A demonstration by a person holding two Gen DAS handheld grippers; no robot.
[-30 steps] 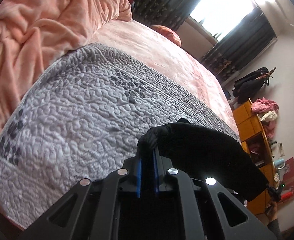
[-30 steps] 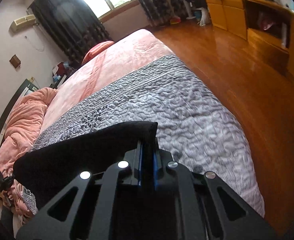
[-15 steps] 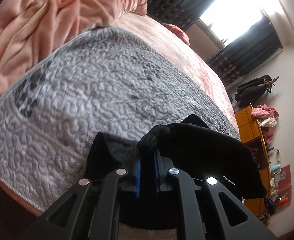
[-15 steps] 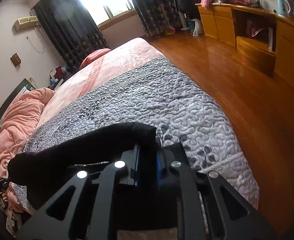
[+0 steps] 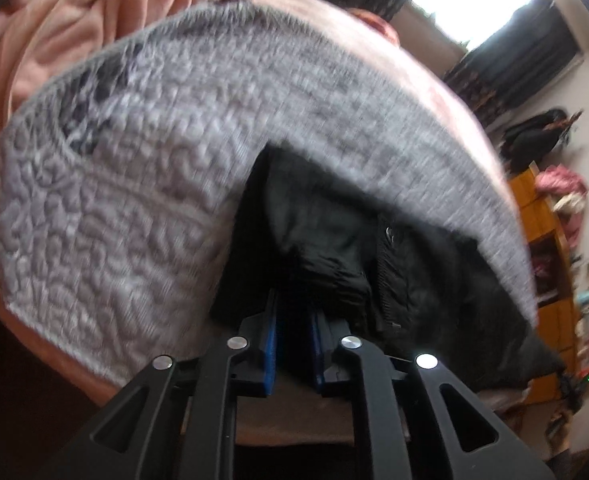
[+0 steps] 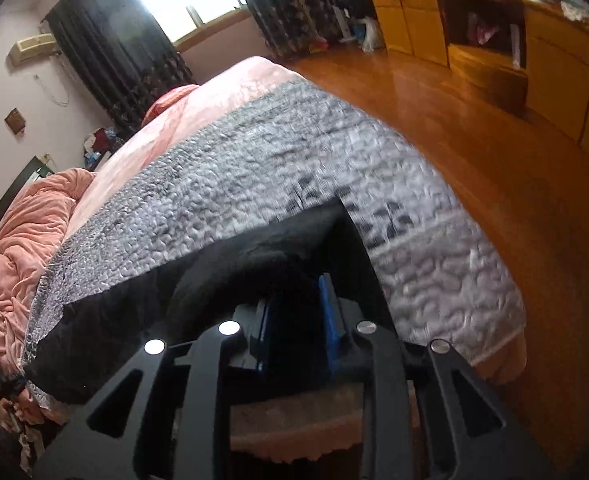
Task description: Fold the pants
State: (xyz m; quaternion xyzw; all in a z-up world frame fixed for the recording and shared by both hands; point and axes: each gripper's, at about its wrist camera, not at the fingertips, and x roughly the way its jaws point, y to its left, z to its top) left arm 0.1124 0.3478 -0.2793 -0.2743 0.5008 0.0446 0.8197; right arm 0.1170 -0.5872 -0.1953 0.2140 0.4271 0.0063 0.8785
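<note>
- One pair of black pants [image 5: 334, 240] lies on the grey quilted bedspread [image 5: 134, 184], at the near edge of the bed, right ahead of both grippers.
- Left gripper [image 5: 294, 320]: its blue pads [image 5: 269, 340] stand close together with black cloth between them, pinching an edge of the pants; the rest of the garment bunches up ahead of it and trails off to its right.
- Right gripper [image 6: 294, 312]: its jaws are opening, the blue pads [image 6: 328, 312] apart with a dark gap, a fold of the pants [image 6: 214, 280] still lying between them but no longer pressed; the cloth spreads flat to its left.
- Beyond the pants the bedspread [image 6: 254, 184] runs ahead of both grippers.
- Farther off, a rumpled pink duvet [image 6: 26, 240] sits to the left.
- To the right gripper's right lies the wooden floor [image 6: 494, 128], with orange cabinets [image 6: 554, 60] past it.
</note>
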